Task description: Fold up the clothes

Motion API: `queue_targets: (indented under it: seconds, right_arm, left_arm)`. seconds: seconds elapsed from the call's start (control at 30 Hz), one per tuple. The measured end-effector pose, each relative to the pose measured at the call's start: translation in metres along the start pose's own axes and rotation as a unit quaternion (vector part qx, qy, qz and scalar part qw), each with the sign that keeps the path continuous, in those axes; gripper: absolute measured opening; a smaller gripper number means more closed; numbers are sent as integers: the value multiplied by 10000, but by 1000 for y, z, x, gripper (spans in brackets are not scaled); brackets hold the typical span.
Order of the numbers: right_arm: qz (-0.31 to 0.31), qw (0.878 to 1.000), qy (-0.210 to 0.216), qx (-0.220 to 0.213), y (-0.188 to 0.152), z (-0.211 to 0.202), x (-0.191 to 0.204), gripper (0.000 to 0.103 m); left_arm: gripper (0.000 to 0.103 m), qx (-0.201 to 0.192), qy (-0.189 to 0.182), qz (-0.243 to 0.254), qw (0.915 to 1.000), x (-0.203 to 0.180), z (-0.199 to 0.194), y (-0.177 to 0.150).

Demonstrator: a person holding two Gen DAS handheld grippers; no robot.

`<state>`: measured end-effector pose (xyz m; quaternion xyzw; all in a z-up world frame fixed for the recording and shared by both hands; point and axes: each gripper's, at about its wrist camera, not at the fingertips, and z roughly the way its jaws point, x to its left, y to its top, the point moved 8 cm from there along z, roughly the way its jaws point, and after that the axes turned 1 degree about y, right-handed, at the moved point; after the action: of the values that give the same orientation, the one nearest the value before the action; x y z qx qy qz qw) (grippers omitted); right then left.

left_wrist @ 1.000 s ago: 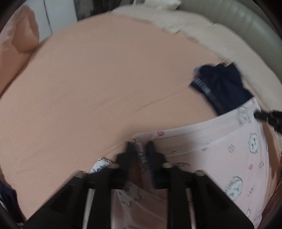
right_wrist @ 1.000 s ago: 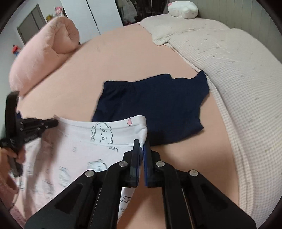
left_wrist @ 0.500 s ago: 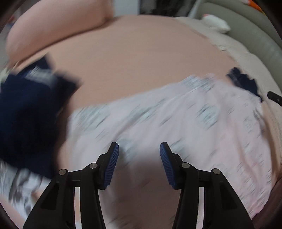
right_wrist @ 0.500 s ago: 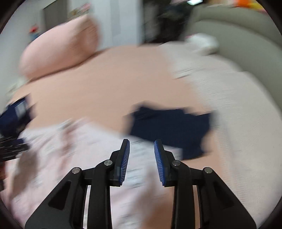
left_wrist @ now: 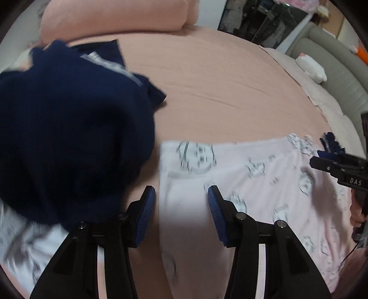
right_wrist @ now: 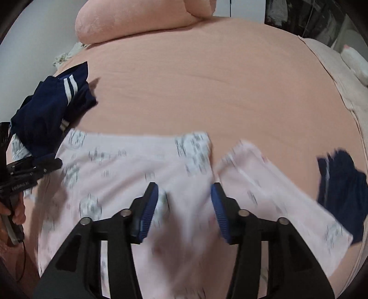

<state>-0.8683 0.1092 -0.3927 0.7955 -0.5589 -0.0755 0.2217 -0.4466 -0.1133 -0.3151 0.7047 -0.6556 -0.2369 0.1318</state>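
Pale pink printed garment [left_wrist: 264,184] lies spread on peach-sheeted bed [left_wrist: 218,80], near its front edge. Left hand-held gripper [left_wrist: 181,207] hovers over garment's left edge, jaws apart, having just narrowed, cloth below them, not pinched. Right hand-held gripper [right_wrist: 185,204] above garment's middle, jaws apart, having just widened, gripping nothing. Navy striped garment [right_wrist: 53,108] bunched at bed's left side. Pink pillow [right_wrist: 142,18] at far edge.

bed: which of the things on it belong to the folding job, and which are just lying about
Part of the job:
- pale pink cartoon-print garment
- navy garment with white stripes
- small dark navy garment
- left gripper, right gripper, jaws apart

Lying about:
- rolled pink plush blanket
- white soft toy
- cream quilted cover
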Motion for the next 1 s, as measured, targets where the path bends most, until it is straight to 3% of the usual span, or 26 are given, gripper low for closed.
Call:
queue_targets:
  seconds: [0.03,0.07,0.1,0.13,0.2,0.27,0.3,0.33,0.4,0.43,0.5,0.67,0.77,0.83,0.9,1.0]
  right_arm:
    - [-12,9999,-63,83,4,10,-2,48]
    - [-12,9997,-133,208,4,19,-5,37]
    - [-11,9992,-204,339,3,27,-9,6]
    - [-12,9992,-153,361,3,31,-8,6]
    - [-115,9997,-153,126,8,26,-5,5]
    - [-92,9994,-335,9,12,24,-9,12]
    - [39,9990,-436,37,12,21,-14,20]
    - [181,9990,-414,-7,10,15,-16,22]
    - [386,9988,-209,-234,5,-13,-14,25]
    - [416,9985,-260,-256,-2,-27,-13,35]
    - [434,9979,-427,-198,-19,-52,-9,45]
    - [573,9950,-791,207,-90,-78,0,47]
    - [934,9918,-808,339,-140,-92,3,47]
    - [1085,9902,-744,466,-171,-93,9,47]
    - [1171,9847,-1056,736,-209,-91,2,47]
    - [1338,9827,-1110,639,-243,-100,-5,49]
  left_arm:
    - [3,27,101,19,9999,2,5,3]
    - [3,25,226,30,9997,4,6,5]
    - [3,-1,334,36,9994,7,4,7]
    - [3,-38,558,54,9984,12,1,8]
    - [8,-64,1004,39,9949,27,-4,7]
    - [18,108,865,-171,9960,34,-5,0]
    - [21,62,775,-134,9969,29,-12,-1]
    - [27,-62,693,-12,9976,20,-23,-1]
    - [44,-333,480,236,9980,0,-44,-2]
    - [54,-431,249,372,9981,-15,-54,-4]
    - [54,-305,-296,620,9972,-51,-61,-15]
    - [54,564,-467,1303,9888,-106,-50,-80]
    - [54,1025,-158,1515,9830,-101,-55,-127]
    - [54,1061,106,1625,9809,-93,-67,-144]
    - [56,1218,197,1573,9798,-84,-81,-162]
    - [59,1370,264,1556,9779,-71,-102,-188]
